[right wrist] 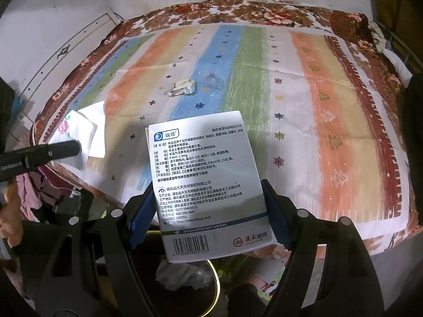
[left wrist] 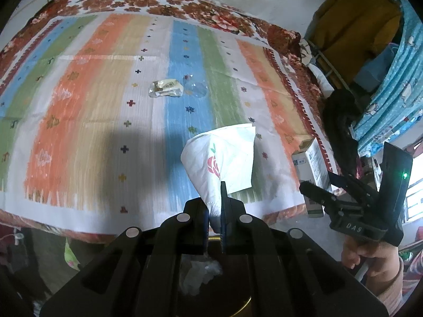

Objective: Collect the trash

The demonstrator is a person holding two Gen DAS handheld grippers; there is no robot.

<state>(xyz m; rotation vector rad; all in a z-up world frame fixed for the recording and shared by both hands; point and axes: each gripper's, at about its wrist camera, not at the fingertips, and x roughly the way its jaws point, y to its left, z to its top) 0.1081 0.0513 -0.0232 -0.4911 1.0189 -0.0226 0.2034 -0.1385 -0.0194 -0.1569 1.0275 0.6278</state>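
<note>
A striped cloth (left wrist: pixel 111 111) in orange, blue, green and white bands is covering the table, lying over a red flowered blanket (left wrist: pixel 158 2) that is showing around its edges. Below the near edge of the table, a dark bin (right wrist: pixel 185 285) with a yellowish rim is sitting under both claws, with crumpled white scraps showing inside it.

The right gripper (right wrist: pixel 208 211) is pinching a white medicine box (right wrist: pixel 206 174) across its width, the blue pads pressing on its two sides, the printed face and barcode turned toward the camera. The box is hanging over the table's near edge, above the bin.

The left gripper (left wrist: pixel 215 216) is pressed nearly together on a white paper napkin (left wrist: pixel 224 158) with a red fruit print, which is fanning out ahead of the fingers over the near part of the cloth.

Near the middle of the cloth, a crumpled clear wrapper (left wrist: pixel 165 88) is lying just beside a piece of clear plastic (left wrist: pixel 195 87), both well apart from the claws.
</note>
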